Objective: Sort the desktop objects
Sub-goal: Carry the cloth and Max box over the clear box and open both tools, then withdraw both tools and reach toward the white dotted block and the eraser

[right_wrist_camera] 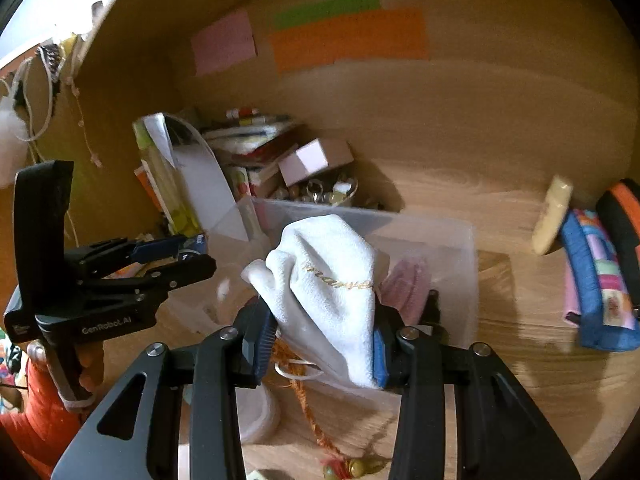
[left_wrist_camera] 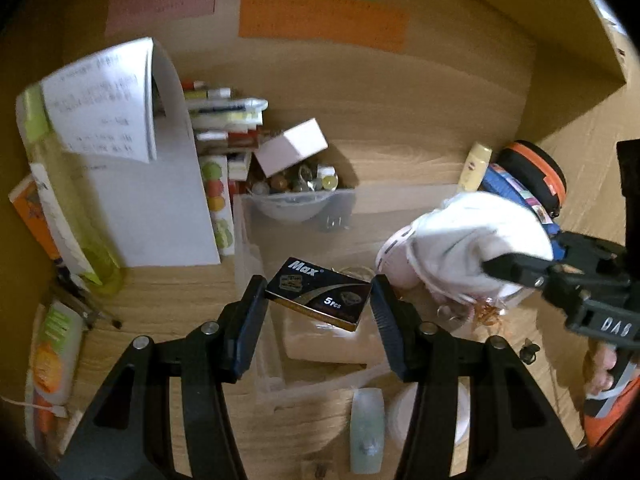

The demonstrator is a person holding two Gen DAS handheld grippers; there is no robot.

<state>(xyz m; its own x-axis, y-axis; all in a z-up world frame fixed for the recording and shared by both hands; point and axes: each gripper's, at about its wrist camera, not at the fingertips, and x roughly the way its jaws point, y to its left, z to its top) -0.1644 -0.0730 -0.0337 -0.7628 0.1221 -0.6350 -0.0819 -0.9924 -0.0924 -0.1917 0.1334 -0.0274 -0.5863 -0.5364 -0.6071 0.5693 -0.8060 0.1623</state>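
My left gripper (left_wrist_camera: 319, 300) is shut on a dark "Max 5pcs" box (left_wrist_camera: 319, 294) and holds it above a clear plastic bin (left_wrist_camera: 256, 264). My right gripper (right_wrist_camera: 324, 344) is shut on a white cloth pouch (right_wrist_camera: 332, 280) with gold lettering, held over the same bin (right_wrist_camera: 460, 240). The pouch also shows in the left wrist view (left_wrist_camera: 476, 240), with the right gripper (left_wrist_camera: 504, 264) at the right. The left gripper shows at the left of the right wrist view (right_wrist_camera: 188, 256). A pink item (right_wrist_camera: 408, 284) lies in the bin behind the pouch.
A stack of books and papers (left_wrist_camera: 132, 184) stands at the back left beside a bowl of small trinkets (left_wrist_camera: 296, 188) and a white box (left_wrist_camera: 292, 146). Pencil cases (right_wrist_camera: 596, 272) lean at the right. An orange braided cord (right_wrist_camera: 312, 412), white lid (left_wrist_camera: 460, 412) and pale bottle (left_wrist_camera: 366, 428) lie on the desk.
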